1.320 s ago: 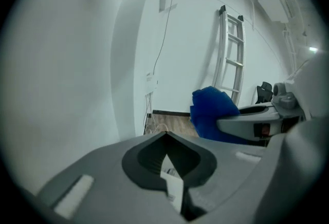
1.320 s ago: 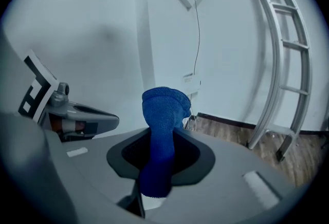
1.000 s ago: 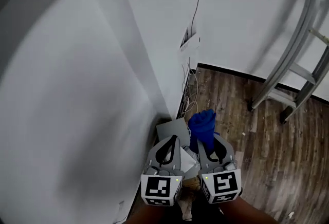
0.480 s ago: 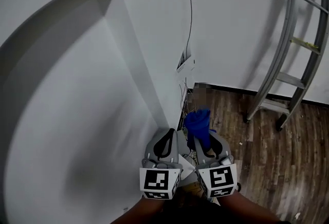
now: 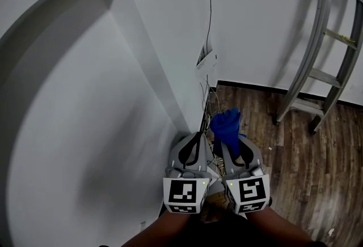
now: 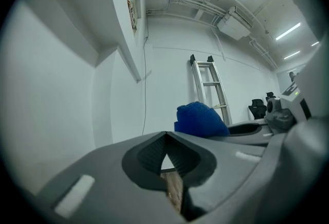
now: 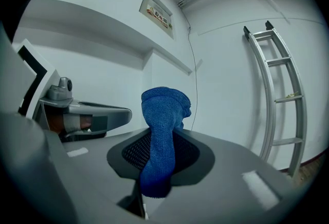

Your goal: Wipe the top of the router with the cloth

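My right gripper (image 5: 232,147) is shut on a blue cloth (image 5: 227,126), which stands up bunched above the jaws; in the right gripper view the cloth (image 7: 163,110) hangs down between the pads. My left gripper (image 5: 195,139) sits just left of it, jaws closed tip to tip with nothing in them (image 6: 164,134). A small white box (image 5: 206,61), possibly the router, is fixed to the white wall ahead of both grippers, with a thin cable above it and loose wires below. Neither gripper touches it.
An aluminium ladder (image 5: 317,64) leans on the wall at the right, feet on the wood floor (image 5: 295,144). A tangle of wires (image 5: 205,105) hangs in the wall corner. A white wall (image 5: 85,127) curves close on the left.
Both grippers have shifted slightly right and forward, side by side, with the cloth still held. The view has tilted up along the wall, bringing the white box nearer the centre.
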`<state>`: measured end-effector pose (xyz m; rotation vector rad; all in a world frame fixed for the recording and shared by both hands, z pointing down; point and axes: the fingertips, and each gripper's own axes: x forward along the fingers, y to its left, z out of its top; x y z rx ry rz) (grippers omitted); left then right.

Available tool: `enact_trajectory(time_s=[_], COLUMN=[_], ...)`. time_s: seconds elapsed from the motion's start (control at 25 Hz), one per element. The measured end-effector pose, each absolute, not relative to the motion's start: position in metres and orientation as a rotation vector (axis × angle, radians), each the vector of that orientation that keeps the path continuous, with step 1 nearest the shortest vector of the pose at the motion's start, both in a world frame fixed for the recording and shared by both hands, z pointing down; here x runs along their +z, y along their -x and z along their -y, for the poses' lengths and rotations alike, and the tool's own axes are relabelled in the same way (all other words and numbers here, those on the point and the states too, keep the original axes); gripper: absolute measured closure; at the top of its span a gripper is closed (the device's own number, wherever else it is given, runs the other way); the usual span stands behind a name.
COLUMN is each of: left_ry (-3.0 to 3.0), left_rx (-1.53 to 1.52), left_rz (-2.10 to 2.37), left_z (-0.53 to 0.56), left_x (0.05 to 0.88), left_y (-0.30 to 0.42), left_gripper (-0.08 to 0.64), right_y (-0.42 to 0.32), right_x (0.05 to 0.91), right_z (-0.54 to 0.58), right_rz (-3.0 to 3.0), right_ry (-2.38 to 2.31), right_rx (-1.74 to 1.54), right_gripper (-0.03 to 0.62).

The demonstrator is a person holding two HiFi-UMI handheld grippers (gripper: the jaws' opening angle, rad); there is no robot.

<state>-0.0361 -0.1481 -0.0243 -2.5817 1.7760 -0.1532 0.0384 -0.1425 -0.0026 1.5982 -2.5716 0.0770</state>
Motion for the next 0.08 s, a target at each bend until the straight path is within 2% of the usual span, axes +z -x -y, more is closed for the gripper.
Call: enact_trajectory(time_s=[0.08], left_ry=[2.577], left_rx=[-0.150], left_rz=[-1.774], left_z=[0.1498], left_x=[-0.0241], left_y=[0.0332], left_gripper=[0.560], right_y=[-0.0407], right_x=[-0.0031], right_z=[0.1436], right_rz=[2.574], right_ry=[-1.598], right_rx=[0.072], right_gripper=[0.479])
